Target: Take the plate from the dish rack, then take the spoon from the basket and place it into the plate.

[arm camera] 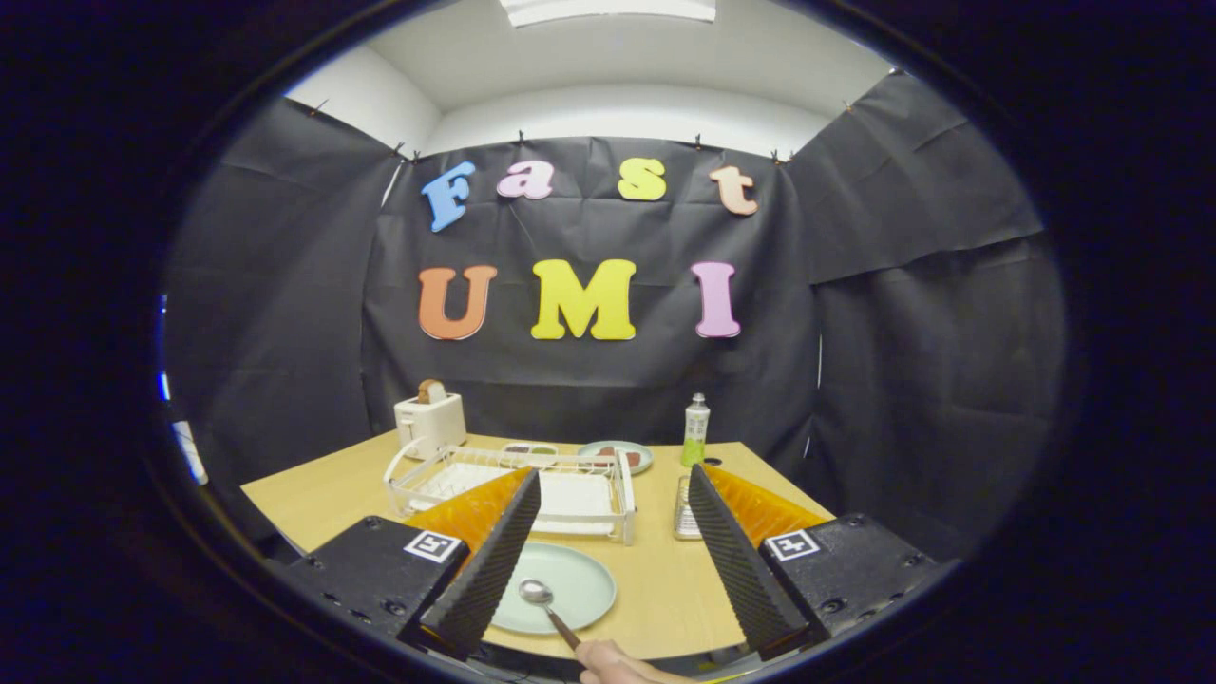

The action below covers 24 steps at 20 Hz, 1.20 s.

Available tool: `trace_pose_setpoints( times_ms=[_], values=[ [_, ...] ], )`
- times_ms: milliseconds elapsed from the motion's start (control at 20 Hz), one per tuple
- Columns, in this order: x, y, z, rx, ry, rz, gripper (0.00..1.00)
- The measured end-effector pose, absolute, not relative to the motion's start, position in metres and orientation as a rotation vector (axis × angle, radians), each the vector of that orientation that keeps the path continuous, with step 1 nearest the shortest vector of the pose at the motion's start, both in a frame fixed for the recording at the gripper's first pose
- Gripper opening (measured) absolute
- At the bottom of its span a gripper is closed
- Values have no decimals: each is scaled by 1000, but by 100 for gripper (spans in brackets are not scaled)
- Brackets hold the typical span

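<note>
1. The plate (560, 586), pale green and round, lies flat on the wooden table (313, 494), just in front of the dish rack (518, 489) and between the gripper's fingers.
2. The spoon (543, 602) rests in the plate: its bowl lies on the plate's near part and its handle slants out over the near rim.
3. A person's hand (617, 663) is at the handle's near end, at the table's front edge; I cannot tell whether it grips the handle.
4. The white wire dish rack sits on a white tray, with no plate standing in it.
5. The mesh basket (686, 508) stands right of the rack, partly hidden behind the right finger; its contents cannot be made out.
6. Further back are a second plate (617, 454) with something dark on it, a toaster (430, 421) holding bread, and a green bottle (695, 432).
7. The gripper (615, 486) hovers above the table's near side with its fingers spread wide apart, holding nothing.
</note>
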<state>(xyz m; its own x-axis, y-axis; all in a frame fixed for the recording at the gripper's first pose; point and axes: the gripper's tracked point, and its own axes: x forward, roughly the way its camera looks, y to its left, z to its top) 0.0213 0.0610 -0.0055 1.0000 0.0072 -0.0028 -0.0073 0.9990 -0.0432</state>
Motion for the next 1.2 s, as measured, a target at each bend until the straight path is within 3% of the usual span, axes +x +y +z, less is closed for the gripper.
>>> trace_pose_setpoints(
  times_ms=[1200],
  values=[
    [16,54,-36,1,5,-17,100]
  ],
)
